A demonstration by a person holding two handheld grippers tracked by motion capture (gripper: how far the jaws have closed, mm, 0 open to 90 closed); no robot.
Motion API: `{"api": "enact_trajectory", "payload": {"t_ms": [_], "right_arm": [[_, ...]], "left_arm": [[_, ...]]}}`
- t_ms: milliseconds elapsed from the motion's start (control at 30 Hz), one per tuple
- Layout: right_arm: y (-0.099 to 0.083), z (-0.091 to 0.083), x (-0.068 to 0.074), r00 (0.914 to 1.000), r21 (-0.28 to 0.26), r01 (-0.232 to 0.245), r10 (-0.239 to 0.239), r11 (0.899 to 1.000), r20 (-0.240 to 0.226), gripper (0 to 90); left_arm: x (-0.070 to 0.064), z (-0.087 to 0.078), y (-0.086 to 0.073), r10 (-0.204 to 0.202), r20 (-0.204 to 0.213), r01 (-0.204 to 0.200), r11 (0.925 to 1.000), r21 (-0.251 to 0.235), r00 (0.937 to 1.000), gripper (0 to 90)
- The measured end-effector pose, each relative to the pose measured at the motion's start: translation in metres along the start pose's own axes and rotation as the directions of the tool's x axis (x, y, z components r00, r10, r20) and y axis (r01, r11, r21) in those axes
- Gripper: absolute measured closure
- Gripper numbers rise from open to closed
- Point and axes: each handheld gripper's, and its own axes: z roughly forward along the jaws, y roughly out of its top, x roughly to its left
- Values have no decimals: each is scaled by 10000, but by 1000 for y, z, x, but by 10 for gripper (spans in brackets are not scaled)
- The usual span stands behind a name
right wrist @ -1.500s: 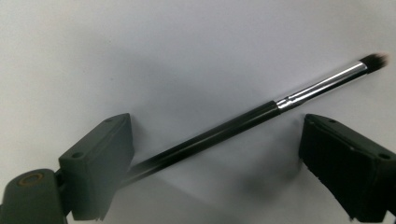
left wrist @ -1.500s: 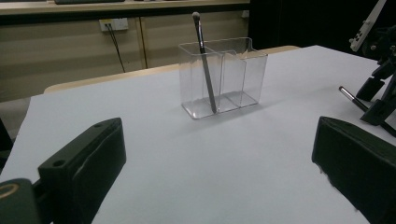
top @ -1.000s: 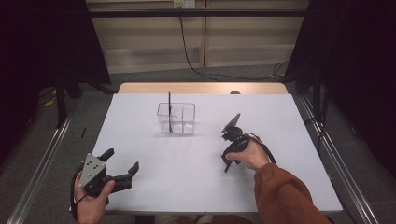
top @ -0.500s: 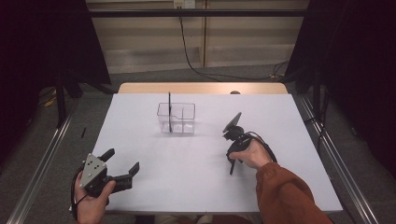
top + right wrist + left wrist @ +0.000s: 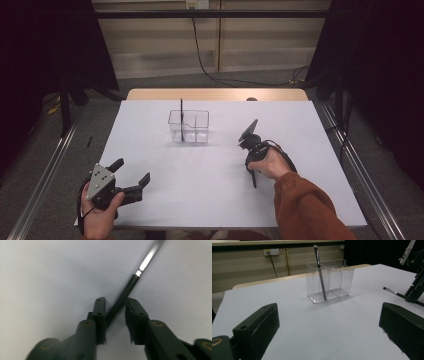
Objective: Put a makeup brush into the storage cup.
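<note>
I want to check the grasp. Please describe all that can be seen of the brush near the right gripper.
The brush is slim, with a dark handle and a shiny metal ferrule. It lies flat on the white table, slanting between the right gripper fingers, which stand slightly apart around the handle. Its tip is blurred.

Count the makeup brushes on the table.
2. One brush stands upright in the clear organizer, in one end compartment. The other brush lies on the table between the right claw's jaws.
</note>
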Motion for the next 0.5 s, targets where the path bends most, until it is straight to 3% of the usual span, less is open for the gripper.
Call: {"api": "enact_trajectory", "payload": {"t_ms": [167,500], "right_arm": [[-1,0,-1,10000,-3,22,-22,10000,-49,842],[-2,0,0,9995,-115,314,-313,9994,80,846]], "left_arm": [[0,0,0,31,12,-31,10000,47,10000,27],[-1,-1,0,88,18,-88,9999,110,10000,27]]}}
